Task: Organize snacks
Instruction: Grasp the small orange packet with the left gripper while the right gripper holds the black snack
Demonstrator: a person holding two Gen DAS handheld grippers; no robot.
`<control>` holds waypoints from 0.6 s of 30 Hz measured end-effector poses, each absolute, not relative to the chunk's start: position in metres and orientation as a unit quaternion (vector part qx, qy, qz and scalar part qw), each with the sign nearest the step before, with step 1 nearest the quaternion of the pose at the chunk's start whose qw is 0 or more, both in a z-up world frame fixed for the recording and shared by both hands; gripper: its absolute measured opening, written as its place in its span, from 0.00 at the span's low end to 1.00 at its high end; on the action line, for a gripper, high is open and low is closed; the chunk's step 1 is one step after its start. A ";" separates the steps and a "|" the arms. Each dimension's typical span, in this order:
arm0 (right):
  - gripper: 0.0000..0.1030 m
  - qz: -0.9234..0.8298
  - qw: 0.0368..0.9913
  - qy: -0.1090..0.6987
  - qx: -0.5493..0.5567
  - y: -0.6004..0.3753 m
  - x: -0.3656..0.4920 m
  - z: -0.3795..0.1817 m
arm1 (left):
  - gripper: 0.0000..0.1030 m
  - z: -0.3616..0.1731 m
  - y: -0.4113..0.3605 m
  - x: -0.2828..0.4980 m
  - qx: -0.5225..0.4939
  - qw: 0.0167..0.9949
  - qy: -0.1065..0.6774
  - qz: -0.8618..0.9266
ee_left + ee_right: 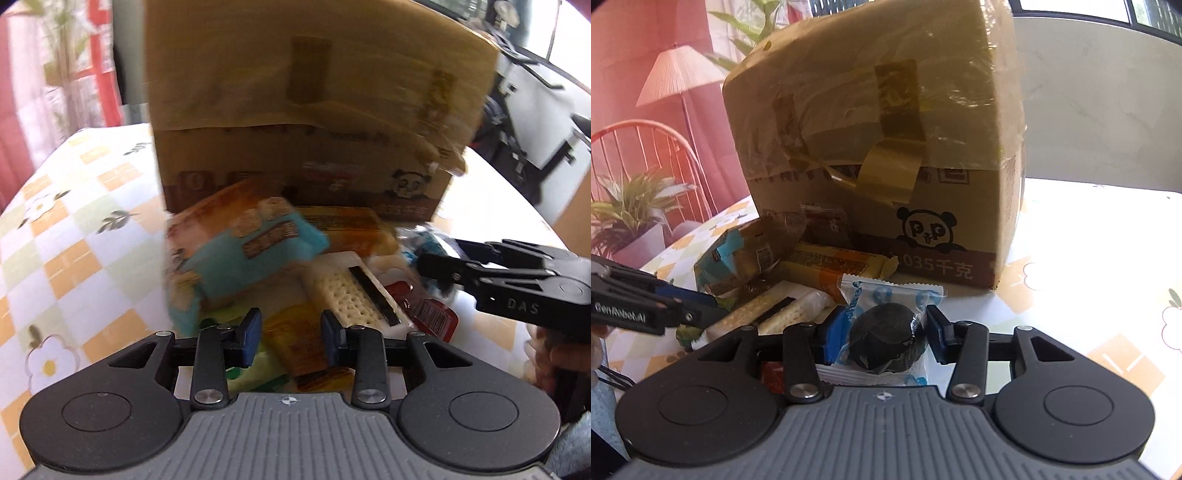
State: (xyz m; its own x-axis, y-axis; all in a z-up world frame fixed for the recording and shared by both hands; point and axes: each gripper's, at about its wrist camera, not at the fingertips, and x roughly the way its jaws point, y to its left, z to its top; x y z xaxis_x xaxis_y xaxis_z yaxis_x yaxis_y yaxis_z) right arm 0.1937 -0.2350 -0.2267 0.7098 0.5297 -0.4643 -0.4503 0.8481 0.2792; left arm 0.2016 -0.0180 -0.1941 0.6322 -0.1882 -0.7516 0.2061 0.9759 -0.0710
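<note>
A pile of snack packs lies on the table in front of a taped cardboard box [303, 110], which also shows in the right wrist view [879, 147]. My left gripper [291, 332] is open over an orange packet [295, 343], beside a cracker pack [354, 295] and a blue biscuit bag [243, 254]. My right gripper [879, 332] has its jaws around a clear blue-printed packet of dark round cookies [882, 332], with both pads against it. The right gripper also shows in the left wrist view [436, 266] at the right.
The table has a checked floral cloth [74, 229]. A yellow-orange bar pack [831, 266] and a red sachet [428, 314] lie in the pile. A lamp [679, 74], a red chair [635, 147] and a potted plant [631, 214] stand at the far left.
</note>
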 end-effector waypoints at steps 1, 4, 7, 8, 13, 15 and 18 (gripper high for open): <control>0.46 0.271 0.920 0.272 0.075 -0.236 0.193 -0.226 | 0.37 -0.196 -0.021 0.203 0.016 0.900 0.418 -0.118; 0.46 0.278 0.919 0.270 0.075 -0.236 0.193 -0.226 | 0.39 -0.203 -0.029 0.205 0.038 0.897 0.424 -0.121; 0.46 0.278 0.919 0.270 0.076 -0.237 0.192 -0.225 | 0.47 -0.206 -0.034 0.206 0.051 0.897 0.425 -0.114; 0.46 0.279 0.918 0.270 0.077 -0.237 0.192 -0.225 | 0.52 -0.207 -0.035 0.206 0.053 0.896 0.427 -0.111; 0.46 0.281 0.917 0.270 0.081 -0.238 0.192 -0.225 | 0.58 -0.213 -0.028 0.205 0.038 0.890 0.444 -0.093; 0.46 0.282 0.917 0.270 0.082 -0.238 0.191 -0.225 | 0.59 -0.213 -0.022 0.205 0.029 0.891 0.446 -0.085; 0.46 0.282 0.917 0.270 0.083 -0.238 0.192 -0.225 | 0.58 -0.214 -0.014 0.205 0.013 0.893 0.443 -0.075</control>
State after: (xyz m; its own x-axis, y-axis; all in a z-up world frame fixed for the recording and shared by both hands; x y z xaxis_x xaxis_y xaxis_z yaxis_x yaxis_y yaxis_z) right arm 0.1916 -0.2376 -0.2255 0.6953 0.5611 -0.4491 -0.4716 0.8277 0.3041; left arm 0.2048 -0.0143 -0.2136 0.5954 -0.1227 -0.7940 0.1465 0.9883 -0.0429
